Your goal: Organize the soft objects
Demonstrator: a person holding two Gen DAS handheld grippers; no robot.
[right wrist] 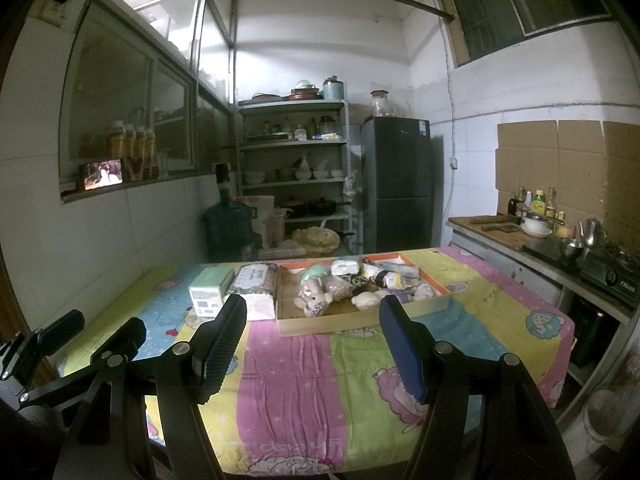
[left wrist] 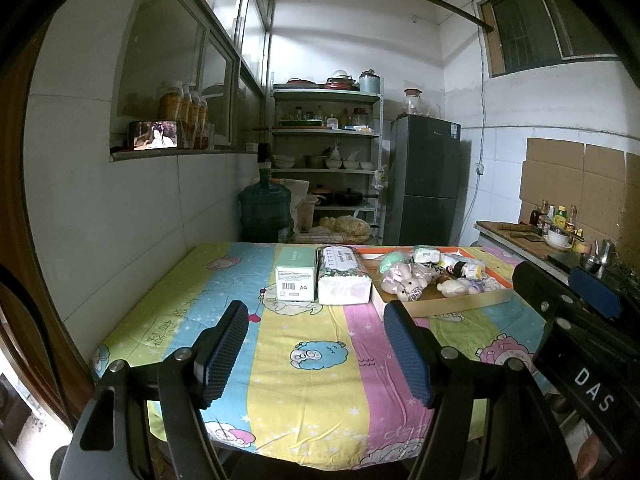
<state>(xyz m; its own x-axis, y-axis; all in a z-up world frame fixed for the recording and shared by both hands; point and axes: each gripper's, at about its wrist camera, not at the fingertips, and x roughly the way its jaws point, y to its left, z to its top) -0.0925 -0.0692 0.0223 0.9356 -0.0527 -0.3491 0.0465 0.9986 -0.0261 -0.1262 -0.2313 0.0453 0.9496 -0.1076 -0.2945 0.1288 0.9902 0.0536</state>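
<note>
A shallow cardboard tray (left wrist: 464, 305) (right wrist: 360, 322) with an orange rim sits at the far side of the table and holds a heap of small soft toys (left wrist: 408, 280) (right wrist: 320, 294) and packets. A green box (left wrist: 295, 278) (right wrist: 210, 290) and a patterned tissue pack (left wrist: 343, 278) (right wrist: 256, 284) stand left of it. My left gripper (left wrist: 316, 316) is open and empty above the near table. My right gripper (right wrist: 312, 310) is open and empty, short of the tray. The right gripper also shows at the right edge of the left wrist view (left wrist: 560, 284).
The table wears a striped cartoon cloth (left wrist: 304, 360) (right wrist: 304, 392). A kitchen counter (right wrist: 540, 244) with bottles and a stove stands at the right. A fridge (right wrist: 398, 184), shelves (right wrist: 294, 168) and a water jug (right wrist: 226, 224) stand behind. A wall runs along the left.
</note>
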